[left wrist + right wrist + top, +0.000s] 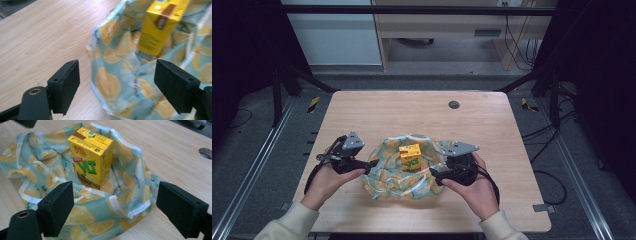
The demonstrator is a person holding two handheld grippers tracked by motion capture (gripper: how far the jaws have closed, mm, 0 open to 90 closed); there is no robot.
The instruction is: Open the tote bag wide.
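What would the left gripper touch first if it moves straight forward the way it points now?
Most likely the lemon-print cloth, lying directly between the open left gripper jaws; the yellow carton stands further behind.

A: How were the hands placed?

B: Both forearms came in from the bottom of the high view, in pale sleeves. The left hand (328, 181) held the left gripper (371, 163) at the left, and the right hand (474, 188) held the right gripper (432, 172) at the right. The two pointed inward, toward each other.

A: And the jaws?

B: Each pair stood wide apart, with nothing between them. In the left gripper view the two black pads (65, 85) were well separated, and in the right gripper view it was the same.

A: Anything on top?

B: A grey three-cornered plate (352, 142) sat on each gripper.
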